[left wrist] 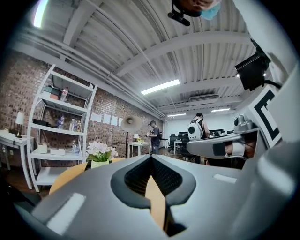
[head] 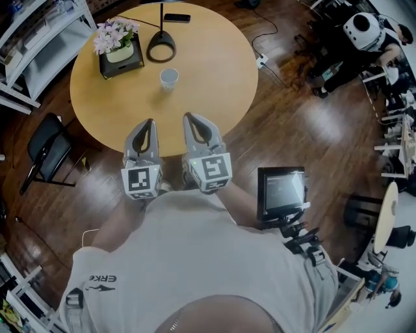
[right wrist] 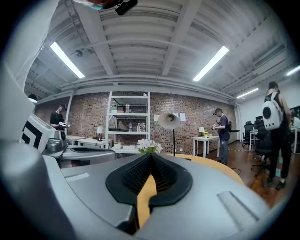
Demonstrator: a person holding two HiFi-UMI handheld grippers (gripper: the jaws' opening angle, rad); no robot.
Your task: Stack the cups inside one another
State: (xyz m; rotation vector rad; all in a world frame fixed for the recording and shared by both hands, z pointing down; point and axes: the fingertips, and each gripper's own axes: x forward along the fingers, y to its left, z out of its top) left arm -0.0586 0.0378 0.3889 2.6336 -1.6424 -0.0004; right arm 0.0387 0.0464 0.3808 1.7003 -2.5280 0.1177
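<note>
One pale translucent cup (head: 169, 79) stands upright on the round wooden table (head: 221, 71); I cannot tell if others are nested inside it. My left gripper (head: 149, 121) and right gripper (head: 188, 116) are side by side over the table's near edge, tips pointing at the cup and well short of it. Both are shut with nothing between the jaws. In the left gripper view the left gripper (left wrist: 151, 156) has its jaws closed together, and the right gripper (right wrist: 150, 155) looks the same in its own view. Neither gripper view shows the cup.
A black box of pale flowers (head: 119, 47), a black lamp base (head: 161, 47) and a dark phone (head: 177, 17) sit on the far half of the table. A black chair (head: 47, 146) stands left, a screen on a stand (head: 281, 192) right, white shelving (head: 39, 39) far left.
</note>
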